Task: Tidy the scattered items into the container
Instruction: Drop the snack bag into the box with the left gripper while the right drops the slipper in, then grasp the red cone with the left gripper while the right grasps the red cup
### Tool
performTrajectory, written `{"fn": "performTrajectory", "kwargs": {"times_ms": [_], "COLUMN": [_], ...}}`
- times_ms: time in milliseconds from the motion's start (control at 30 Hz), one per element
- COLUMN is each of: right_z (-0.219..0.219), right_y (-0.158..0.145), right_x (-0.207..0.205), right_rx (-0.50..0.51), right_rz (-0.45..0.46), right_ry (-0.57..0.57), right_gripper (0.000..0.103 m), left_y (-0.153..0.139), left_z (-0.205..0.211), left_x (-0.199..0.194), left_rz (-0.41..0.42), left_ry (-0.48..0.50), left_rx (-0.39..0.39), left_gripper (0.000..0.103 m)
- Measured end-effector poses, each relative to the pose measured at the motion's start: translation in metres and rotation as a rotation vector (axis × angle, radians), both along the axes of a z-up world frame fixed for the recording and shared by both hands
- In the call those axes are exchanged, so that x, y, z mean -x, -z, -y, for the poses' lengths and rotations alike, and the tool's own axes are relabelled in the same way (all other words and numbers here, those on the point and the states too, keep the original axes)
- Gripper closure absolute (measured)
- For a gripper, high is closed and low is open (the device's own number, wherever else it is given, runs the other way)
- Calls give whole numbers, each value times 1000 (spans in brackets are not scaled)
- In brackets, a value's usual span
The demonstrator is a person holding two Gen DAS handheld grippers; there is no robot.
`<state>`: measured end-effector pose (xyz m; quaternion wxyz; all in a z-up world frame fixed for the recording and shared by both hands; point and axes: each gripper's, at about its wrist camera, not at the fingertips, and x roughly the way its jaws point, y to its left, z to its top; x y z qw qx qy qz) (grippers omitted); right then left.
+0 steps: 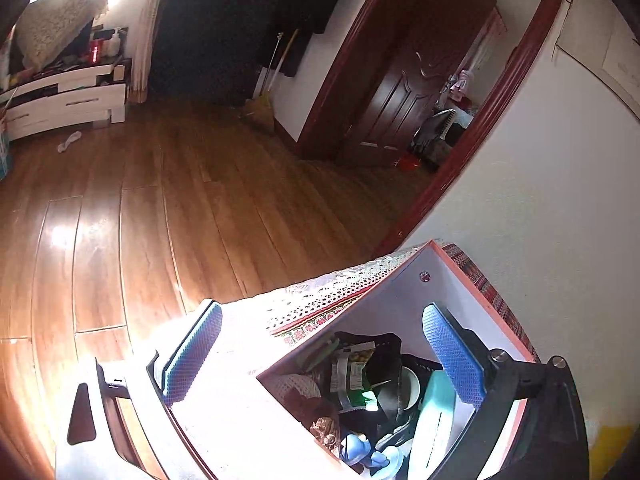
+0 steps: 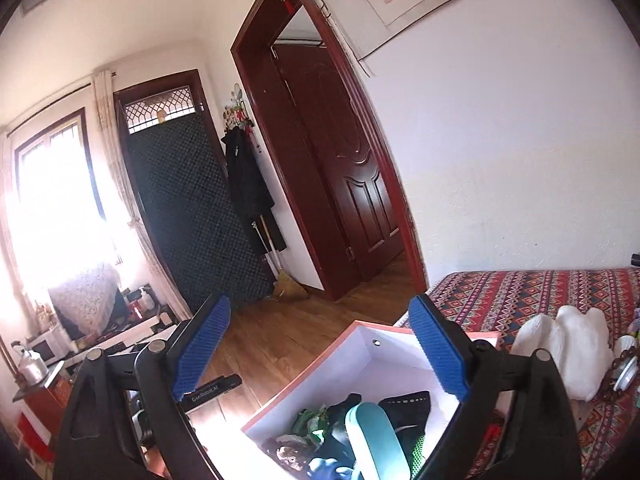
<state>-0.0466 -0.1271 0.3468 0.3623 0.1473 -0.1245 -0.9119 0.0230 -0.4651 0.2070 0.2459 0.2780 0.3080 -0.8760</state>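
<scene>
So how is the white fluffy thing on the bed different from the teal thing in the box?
The white fluffy thing lies out on the patterned bedspread, not yet tidied; the teal thing is already inside the box. The fluffy one looks soft and lumpy; the teal one looks smooth, hard and rounded. One is white, the other teal. Neither is held by a gripper.

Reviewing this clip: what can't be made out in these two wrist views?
- Box bottom and lower items: both views, buried under the pile and cut by the frame edge.
- Beads and nearby small things on the patterned cloth: right wrist view, cut off at the right edge.
- Table surface left of the box: left wrist view, washed out by glare.
- Both hands: out of frame.
</scene>
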Motion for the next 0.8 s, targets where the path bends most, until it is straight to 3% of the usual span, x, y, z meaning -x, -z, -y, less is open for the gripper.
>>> {"fn": "performTrajectory", "kwargs": {"times_ms": [167, 300, 367, 467, 600, 700, 800], "right_z": [-51, -122, -162, -215, -256, -261, -255], "right_y": [21, 62, 93, 155, 226, 254, 270], "right_x": [-10, -17, -22, -21, -11, 0, 7], "right_rx": [-65, -125, -143, -180, -232, -200, -253], "right_rz": [31, 114, 199, 408, 647, 735, 764], "right_ry": [89, 246, 338, 436, 505, 450, 443], "right_gripper": [12, 13, 17, 29, 34, 39, 41], "left_y": [-7, -13, -16, -17, -17, -20, -23], "left_z": [-11, -31, -44, -66, -90, -100, -107], "left_x": [4, 11, 16, 27, 37, 39, 39], "left_rz": [-5, -7, -7, 5, 17, 11, 7], "left_ry": [34, 75, 102, 149, 212, 228, 230], "left_rx": [11, 33, 49, 76, 90, 99, 111], "left_gripper": [2, 2, 2, 2, 2, 2, 2]}}
